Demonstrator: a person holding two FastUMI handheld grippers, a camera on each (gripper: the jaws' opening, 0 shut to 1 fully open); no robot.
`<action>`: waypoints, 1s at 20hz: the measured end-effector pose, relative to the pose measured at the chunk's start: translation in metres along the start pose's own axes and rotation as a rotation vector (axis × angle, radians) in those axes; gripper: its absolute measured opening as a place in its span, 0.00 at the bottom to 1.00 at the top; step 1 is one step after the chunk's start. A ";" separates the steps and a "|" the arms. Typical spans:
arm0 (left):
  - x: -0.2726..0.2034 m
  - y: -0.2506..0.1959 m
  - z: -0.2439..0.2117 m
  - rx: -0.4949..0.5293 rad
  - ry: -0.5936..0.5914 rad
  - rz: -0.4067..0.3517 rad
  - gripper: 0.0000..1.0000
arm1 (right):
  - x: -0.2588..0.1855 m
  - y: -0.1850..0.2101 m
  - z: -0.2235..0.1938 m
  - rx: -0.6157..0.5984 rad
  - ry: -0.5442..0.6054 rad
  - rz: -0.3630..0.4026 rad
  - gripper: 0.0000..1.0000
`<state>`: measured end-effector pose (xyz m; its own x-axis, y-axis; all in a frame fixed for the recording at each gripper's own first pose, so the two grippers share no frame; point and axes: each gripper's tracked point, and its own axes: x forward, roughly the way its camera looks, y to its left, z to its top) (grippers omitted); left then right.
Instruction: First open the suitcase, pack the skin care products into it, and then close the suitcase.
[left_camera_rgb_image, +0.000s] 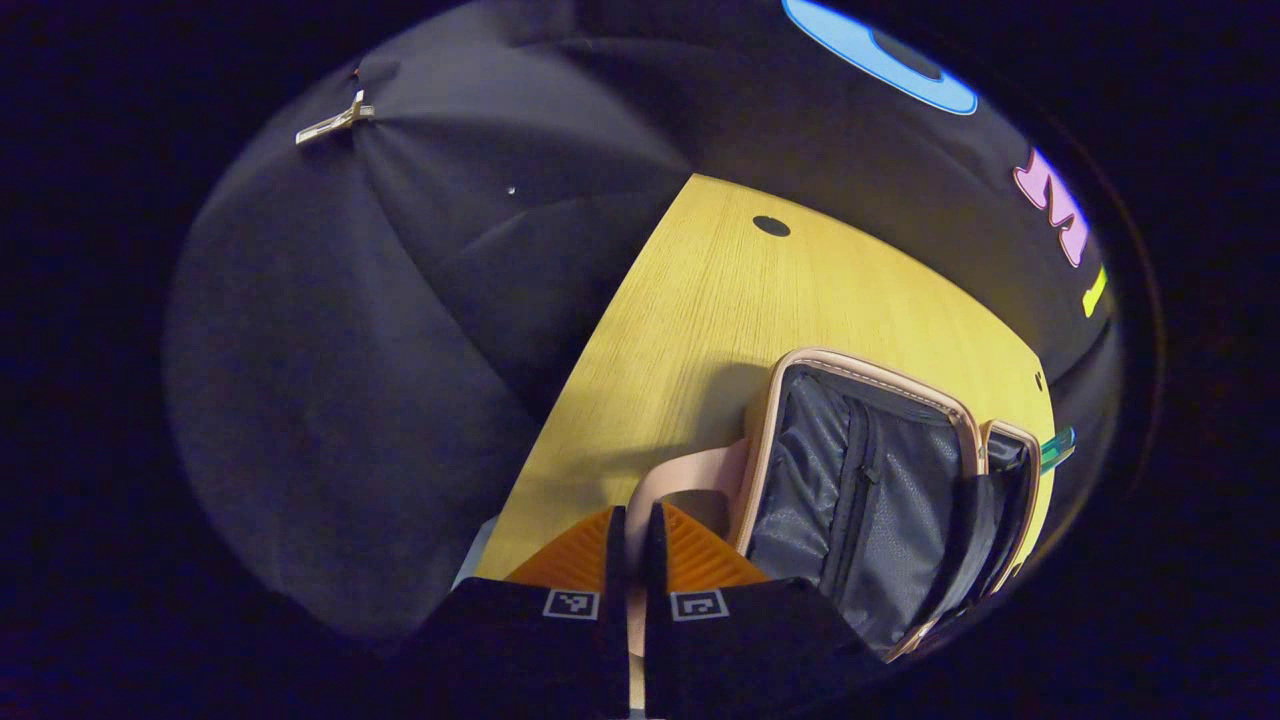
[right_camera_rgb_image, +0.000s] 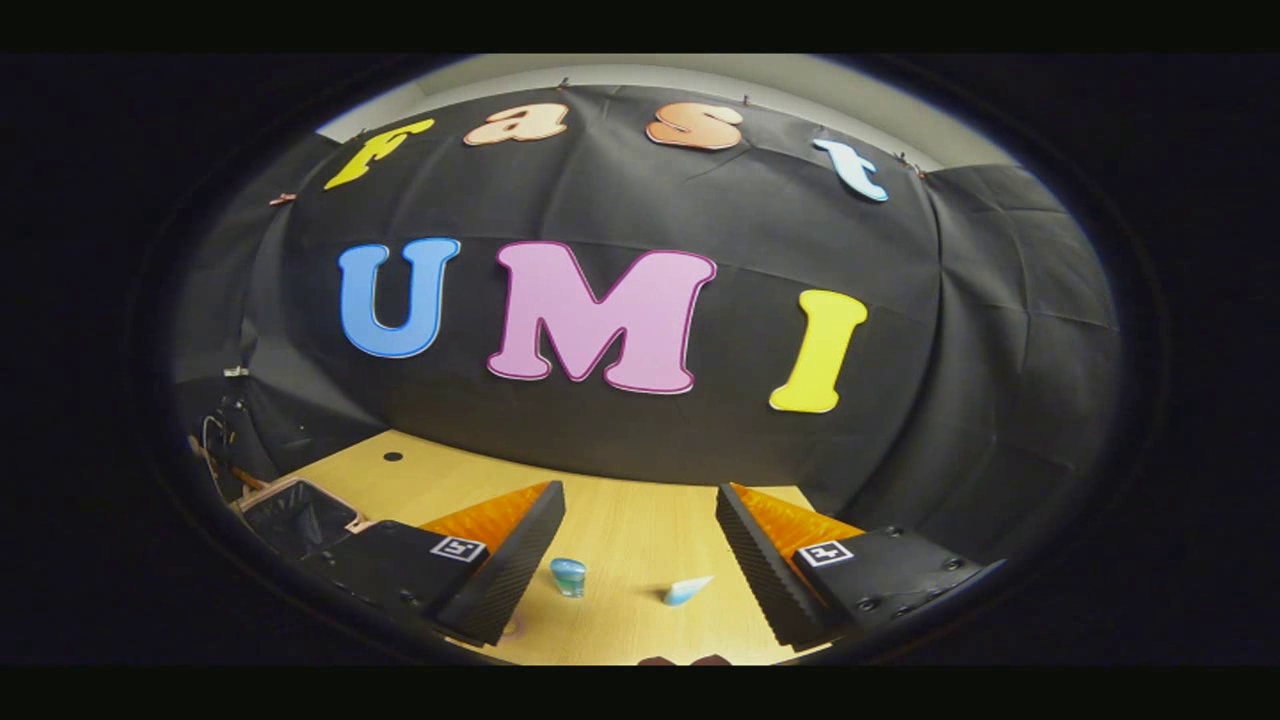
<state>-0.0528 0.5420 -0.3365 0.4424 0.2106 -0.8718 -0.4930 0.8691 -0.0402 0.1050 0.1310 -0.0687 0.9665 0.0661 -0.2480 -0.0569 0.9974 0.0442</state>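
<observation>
The pink suitcase (left_camera_rgb_image: 690, 475) is open, and its dark lined half with a mesh zip pocket (left_camera_rgb_image: 850, 490) faces me in the left gripper view. My left gripper (left_camera_rgb_image: 630, 530) is shut at the suitcase's pink shell edge, and a pale strip shows between its fingers. Past the far rim, a teal product (left_camera_rgb_image: 1058, 448) peeks out. In the right gripper view my right gripper (right_camera_rgb_image: 640, 560) is open above the table. A small blue jar (right_camera_rgb_image: 568, 576) and a pale blue tube (right_camera_rgb_image: 688, 590) lie between its fingers, farther off. The suitcase (right_camera_rgb_image: 300, 515) sits at the left.
The wooden table (left_camera_rgb_image: 720, 300) has a dark cable hole (left_camera_rgb_image: 771, 226) near its far side. Black cloth walls close it in on the back and sides. Cables hang by the table's left corner (right_camera_rgb_image: 215, 440) in the right gripper view.
</observation>
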 end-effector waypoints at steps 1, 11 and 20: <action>0.000 0.003 -0.001 0.005 0.002 0.020 0.13 | -0.002 -0.001 -0.003 0.004 0.005 -0.007 0.96; -0.100 -0.025 0.071 0.148 -0.424 0.137 0.96 | -0.020 -0.030 -0.016 -0.009 0.000 -0.093 0.97; -0.257 -0.264 0.084 0.288 -0.800 -0.241 0.96 | -0.029 -0.038 0.010 0.005 -0.091 -0.128 0.96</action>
<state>0.0269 0.2964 -0.0606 0.9548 0.1638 -0.2479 -0.1590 0.9865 0.0396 0.0816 0.0910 -0.0532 0.9844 -0.0648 -0.1634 0.0694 0.9973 0.0226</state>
